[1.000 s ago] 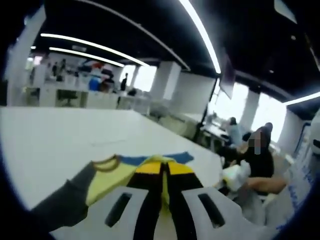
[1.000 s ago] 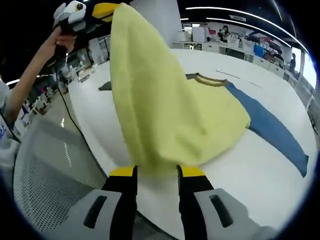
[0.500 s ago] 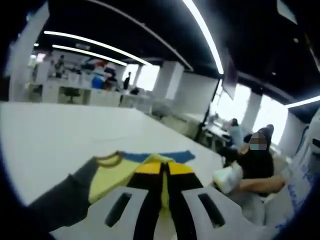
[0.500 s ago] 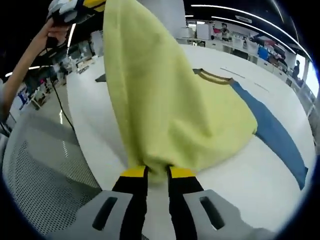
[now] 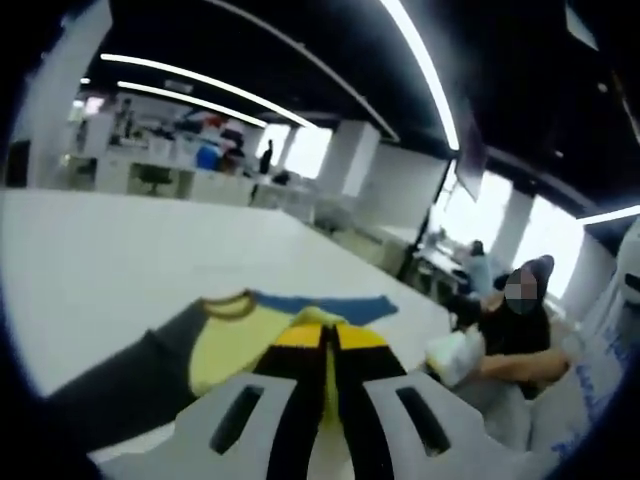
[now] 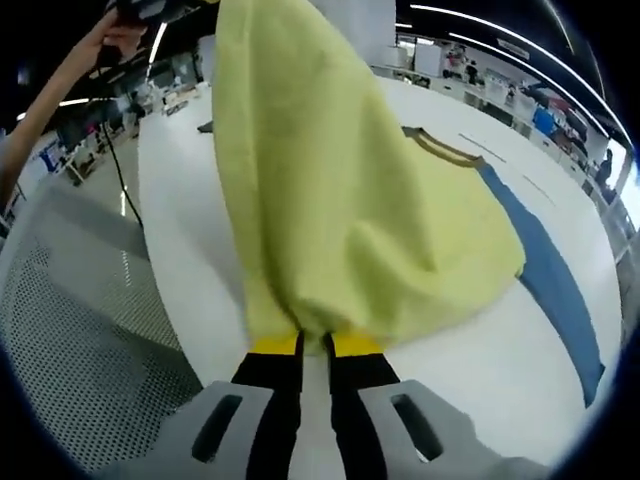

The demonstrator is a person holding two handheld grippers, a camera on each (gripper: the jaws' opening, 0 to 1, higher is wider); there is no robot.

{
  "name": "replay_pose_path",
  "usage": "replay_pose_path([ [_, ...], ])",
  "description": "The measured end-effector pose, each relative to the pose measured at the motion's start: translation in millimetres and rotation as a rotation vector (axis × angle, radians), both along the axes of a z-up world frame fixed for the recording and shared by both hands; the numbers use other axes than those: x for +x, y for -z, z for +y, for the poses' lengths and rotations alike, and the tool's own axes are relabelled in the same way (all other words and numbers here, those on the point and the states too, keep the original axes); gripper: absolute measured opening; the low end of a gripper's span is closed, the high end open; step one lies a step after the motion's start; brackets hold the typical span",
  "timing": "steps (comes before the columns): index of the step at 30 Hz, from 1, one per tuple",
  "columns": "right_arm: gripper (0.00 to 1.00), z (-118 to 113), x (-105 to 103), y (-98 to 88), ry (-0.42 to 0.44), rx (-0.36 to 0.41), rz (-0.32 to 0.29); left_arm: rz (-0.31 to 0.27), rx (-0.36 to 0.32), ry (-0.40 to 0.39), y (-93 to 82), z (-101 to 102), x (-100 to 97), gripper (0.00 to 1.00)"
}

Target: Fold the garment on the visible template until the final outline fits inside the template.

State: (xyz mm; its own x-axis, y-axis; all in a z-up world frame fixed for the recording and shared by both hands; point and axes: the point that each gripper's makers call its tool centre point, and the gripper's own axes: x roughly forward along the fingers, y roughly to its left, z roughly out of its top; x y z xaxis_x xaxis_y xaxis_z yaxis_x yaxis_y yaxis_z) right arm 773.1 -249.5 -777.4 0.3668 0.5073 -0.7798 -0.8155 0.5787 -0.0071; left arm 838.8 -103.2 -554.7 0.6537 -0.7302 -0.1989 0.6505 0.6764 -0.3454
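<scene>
The garment is a yellow top point(image 6: 340, 210) with a brown collar point(image 6: 441, 148), a blue sleeve point(image 6: 553, 280) and a dark grey sleeve point(image 5: 110, 385), partly lying on the white table point(image 6: 480, 360). My right gripper point(image 6: 314, 345) is shut on its yellow hem at the table's near edge. The cloth rises from there to the left gripper, held high by a hand point(image 6: 105, 35) at the top left. In the left gripper view, my left gripper point(image 5: 328, 338) is shut on a yellow fold, above the collar point(image 5: 230, 303) and blue sleeve point(image 5: 330, 303).
A thin outline mark point(image 6: 482, 148) shows on the table beyond the collar. A perforated grey chair seat point(image 6: 90, 340) lies beside the table's near edge. A seated person point(image 5: 515, 335) and further desks point(image 5: 150, 185) are in the room behind.
My right jaws have closed from apart to shut on the yellow hem. The left gripper has risen higher, lifting more of the yellow cloth.
</scene>
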Motion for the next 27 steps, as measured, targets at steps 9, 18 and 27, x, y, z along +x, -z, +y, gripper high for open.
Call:
replay_pose_path([
  [9, 0.08, -0.6, 1.6, 1.3, -0.019, -0.016, 0.005, 0.013, -0.002, -0.002, 4.8, 2.6, -2.1, 0.00],
  [18, 0.01, -2.9, 5.1, 1.5, 0.009, -0.011, 0.040, 0.037, 0.008, -0.004, 14.5, 5.0, -6.3, 0.00],
  [27, 0.01, -14.1, 5.0, -21.0, 0.052, 0.040, 0.040, 0.057, 0.037, -0.025, 22.5, 18.2, -11.1, 0.00],
])
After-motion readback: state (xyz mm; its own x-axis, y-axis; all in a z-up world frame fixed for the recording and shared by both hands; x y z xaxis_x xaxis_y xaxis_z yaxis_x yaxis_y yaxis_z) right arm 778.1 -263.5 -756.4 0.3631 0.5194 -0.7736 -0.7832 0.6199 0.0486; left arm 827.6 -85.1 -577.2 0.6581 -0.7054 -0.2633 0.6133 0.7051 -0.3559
